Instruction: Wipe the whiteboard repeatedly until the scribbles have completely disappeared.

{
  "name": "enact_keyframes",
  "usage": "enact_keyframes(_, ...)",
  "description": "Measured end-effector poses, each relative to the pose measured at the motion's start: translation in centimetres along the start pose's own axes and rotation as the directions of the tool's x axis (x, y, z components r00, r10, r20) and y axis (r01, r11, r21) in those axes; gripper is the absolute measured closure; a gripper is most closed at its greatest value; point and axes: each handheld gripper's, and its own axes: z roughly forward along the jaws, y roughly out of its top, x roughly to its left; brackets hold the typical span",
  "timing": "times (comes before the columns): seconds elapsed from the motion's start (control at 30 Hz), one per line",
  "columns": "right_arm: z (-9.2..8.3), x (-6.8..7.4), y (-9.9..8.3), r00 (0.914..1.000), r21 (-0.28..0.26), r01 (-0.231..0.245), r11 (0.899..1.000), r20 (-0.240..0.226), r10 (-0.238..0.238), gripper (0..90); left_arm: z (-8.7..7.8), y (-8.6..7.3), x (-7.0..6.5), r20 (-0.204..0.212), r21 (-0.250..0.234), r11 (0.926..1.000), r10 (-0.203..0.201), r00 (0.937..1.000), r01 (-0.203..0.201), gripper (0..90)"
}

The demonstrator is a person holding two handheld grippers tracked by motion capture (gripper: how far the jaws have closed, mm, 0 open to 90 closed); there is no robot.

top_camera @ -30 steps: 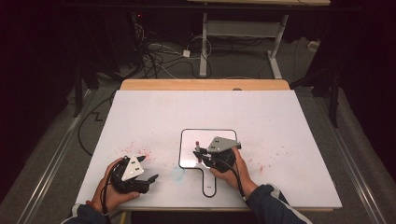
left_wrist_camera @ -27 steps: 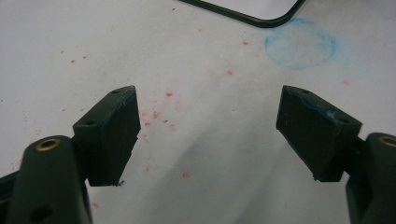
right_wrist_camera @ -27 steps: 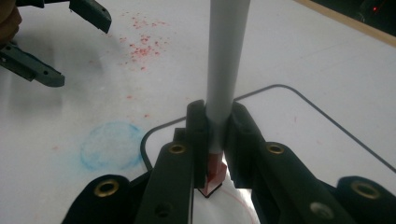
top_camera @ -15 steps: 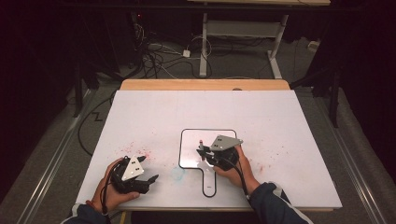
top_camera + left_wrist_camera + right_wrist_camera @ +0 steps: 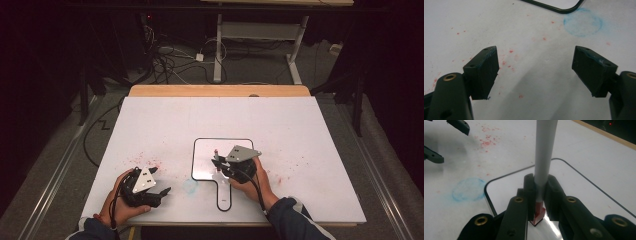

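Right tongs (image 5: 538, 195) are clamped on a grey marker (image 5: 545, 152) with a red end, held over the small whiteboard (image 5: 207, 150) at the table's (image 5: 300, 125) six o'clock. Left tongs (image 5: 536, 72) stand apart and empty, resting at seven o'clock beside red specks (image 5: 506, 62) and a blue smudge (image 5: 582, 22). Against the earlier pictures we find almost no change: both hands kept their places, the grip unchanged. We judge writing not yet begun. Right hand (image 5: 250, 177) lies low, tongs pointing toward ten o'clock.
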Motion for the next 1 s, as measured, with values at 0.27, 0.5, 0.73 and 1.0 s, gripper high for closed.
enact_keyframes(0.27, 1.6, 0.8, 1.1, 0.9999, 0.009, 0.015, 1.000, -0.009, -0.015, 82.0, -0.2, -0.1, 0.0, 0.002, -0.003, 1.0000, 0.003, 1.0000, -0.003, 20.8)
enact_keyframes(0.5, -0.5, -0.9, 0.0, 0.9983, 0.035, -0.030, 0.999, 0.050, 0.028, 82.0, -0.2, -0.1, 0.0, 0.001, -0.002, 1.0000, 0.004, 1.0000, -0.004, 20.8)
enact_keyframes(0.73, -1.0, -0.9, -0.6, 0.9981, 0.013, -0.040, 0.999, 0.047, 0.040, 82.0, 0.0, 0.1, -0.1, 0.006, 0.002, 1.0000, 0.008, 1.0000, -0.008, 20.8)
enact_keyframes(1.0, -1.3, -0.3, -0.4, 0.9986, 0.032, -0.004, 0.999, 0.053, 0.002, 82.0, -0.2, -0.1, 0.0, 0.006, -0.001, 1.0000, 0.002, 1.0000, -0.002, 20.8)
